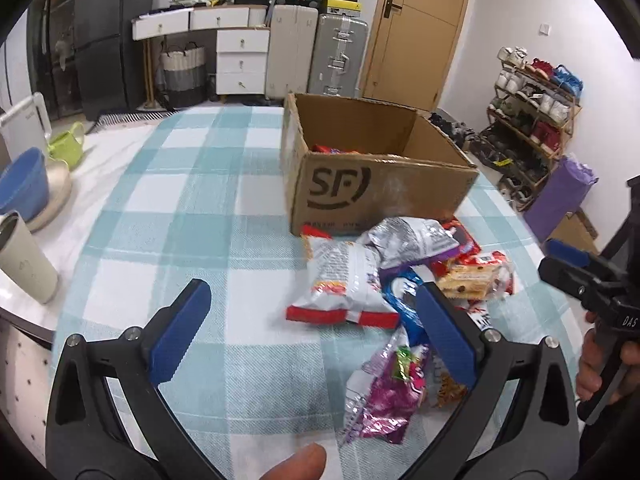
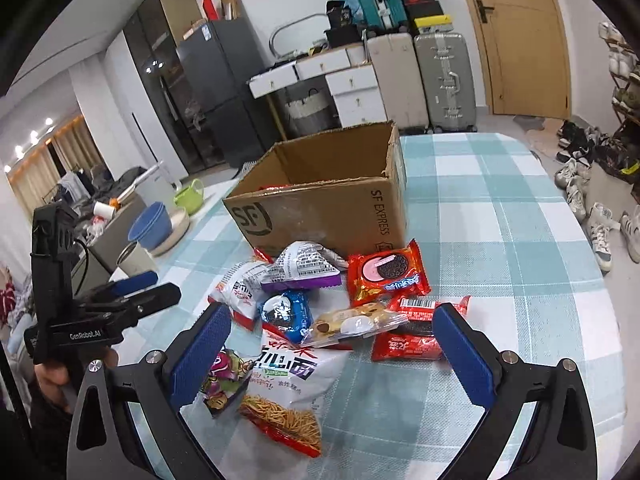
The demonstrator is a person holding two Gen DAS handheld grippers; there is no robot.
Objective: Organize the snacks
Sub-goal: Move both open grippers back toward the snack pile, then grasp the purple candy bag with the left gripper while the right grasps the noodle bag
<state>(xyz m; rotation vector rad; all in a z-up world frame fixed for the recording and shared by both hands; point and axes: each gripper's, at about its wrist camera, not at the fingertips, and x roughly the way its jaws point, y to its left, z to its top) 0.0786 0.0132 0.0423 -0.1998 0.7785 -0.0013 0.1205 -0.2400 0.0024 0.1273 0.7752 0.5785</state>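
Left hand-held gripper [image 1: 316,320] up over the checked cloth, blue pads spread wide, nothing between them. Its right finger [image 1: 446,336] sits in front of the snack pile, covering part of a blue packet [image 1: 404,300]. A fingertip pokes in at the bottom edge of the left wrist view.

Right hand-held gripper [image 2: 332,348] is wide too and holds nothing, with the pile lying between and beyond its fingers. Just inside its left pad: a small purple candy bag [image 2: 224,376], partly tucked behind that pad. Next to it a big white noodle-snack bag [image 2: 288,384], flat, orange sticks printed on the lower end.

Further out, packets overlap. A clear-wrapped biscuit pack [image 2: 352,320] lies across red wrappers; a red Oreo pack [image 2: 386,276] faces up; a silver-and-purple crinkled bag [image 2: 304,268] leans on a white chip bag [image 2: 240,284].

Behind the pile, touching its far edge, stands the open cardboard box [image 2: 320,208], SF logo on the near wall, some red wrappers already visible inside. The box and the pile both sit on the desk [image 2: 500,260].

Off to the left side: a beige tumbler [image 1: 22,260], a blue bowl [image 1: 24,184] nested in a pale dish, a green watering can [image 1: 68,144], all well apart from the snacks. Around the room: suitcases, white drawers, a shoe rack, a wooden door.
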